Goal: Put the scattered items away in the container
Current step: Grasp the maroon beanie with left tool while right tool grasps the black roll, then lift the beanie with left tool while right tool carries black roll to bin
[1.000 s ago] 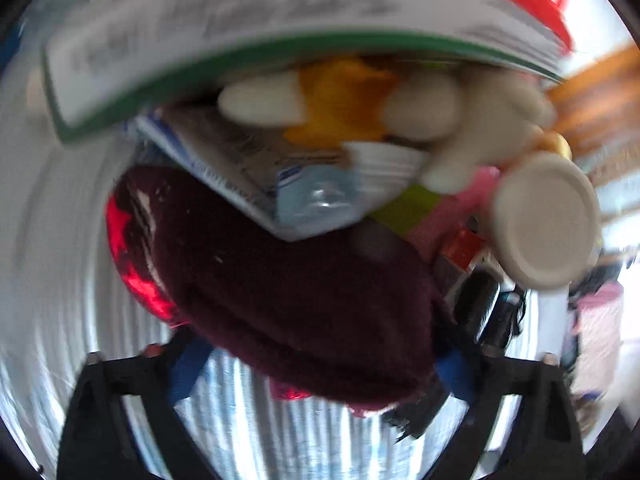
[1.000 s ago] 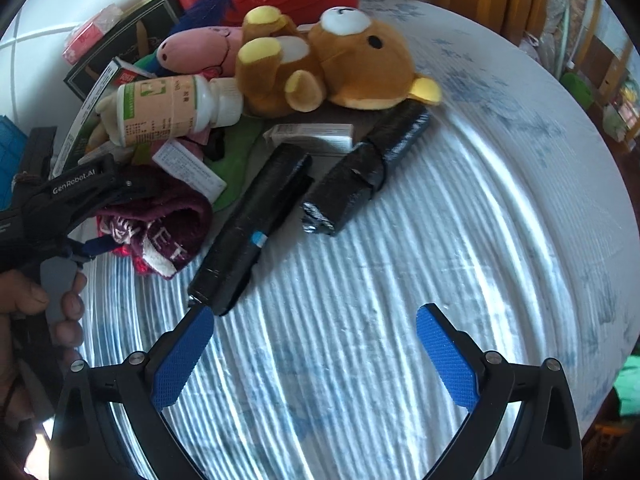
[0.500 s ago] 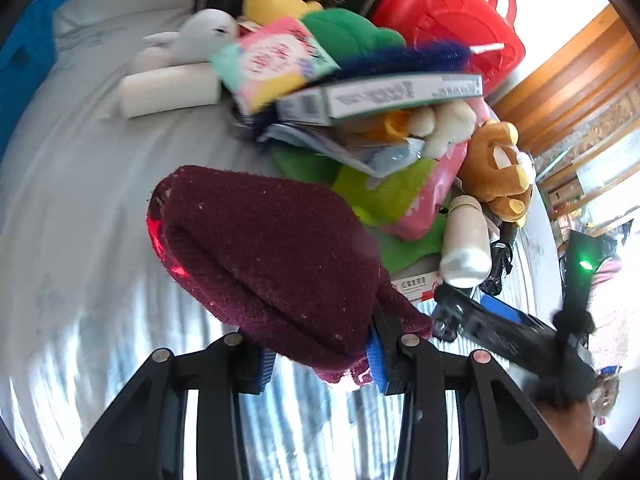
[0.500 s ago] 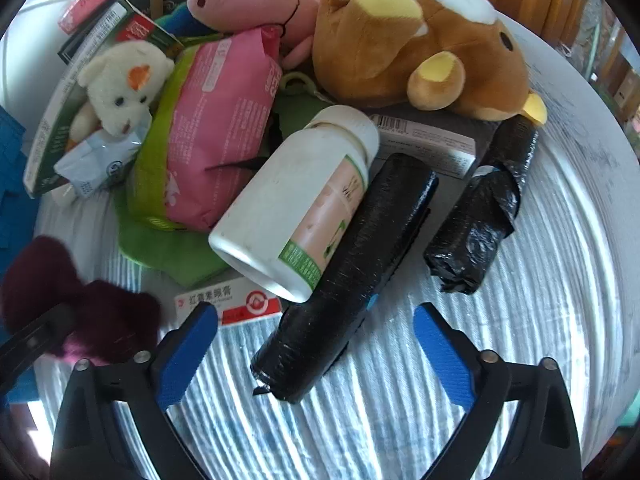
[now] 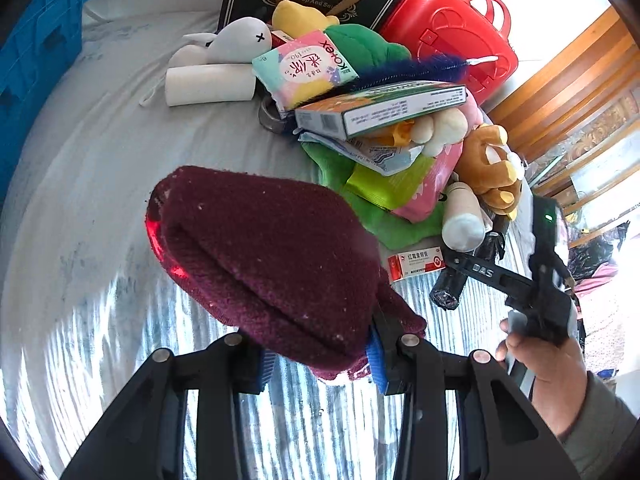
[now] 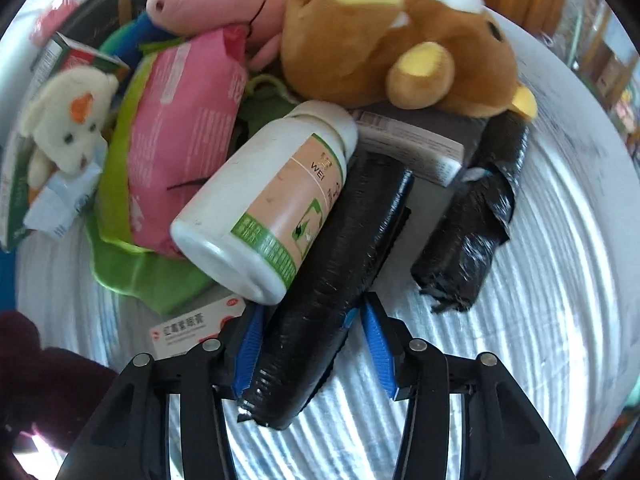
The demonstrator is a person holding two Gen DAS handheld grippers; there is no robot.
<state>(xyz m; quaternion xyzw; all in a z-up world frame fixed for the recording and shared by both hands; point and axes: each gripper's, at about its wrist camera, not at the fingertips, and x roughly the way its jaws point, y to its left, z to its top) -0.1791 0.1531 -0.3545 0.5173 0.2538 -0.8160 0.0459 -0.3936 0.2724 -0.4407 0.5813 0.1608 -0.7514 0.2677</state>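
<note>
My left gripper (image 5: 320,360) is shut on a maroon knit hat (image 5: 264,256) and holds it above the striped cloth. My right gripper (image 6: 312,344) has closed around the near end of a long black plastic roll (image 6: 332,300); the left pad touches it, a thin gap shows at the right pad. A white pill bottle (image 6: 264,200) leans on that roll. A second black roll (image 6: 476,236) lies to the right. A blue crate (image 5: 36,52) stands at the far left in the left wrist view.
A pile holds a brown bear (image 6: 400,40), a pink pack (image 6: 180,128), a white plush (image 6: 68,120), a green cloth (image 6: 136,276), boxes, a tissue pack (image 5: 304,64), a red case (image 5: 448,28) and a white roll (image 5: 208,84).
My left gripper lifted the hat up and away from the pile. My right gripper moved forward to the long black roll and closed its jaws around it.
</note>
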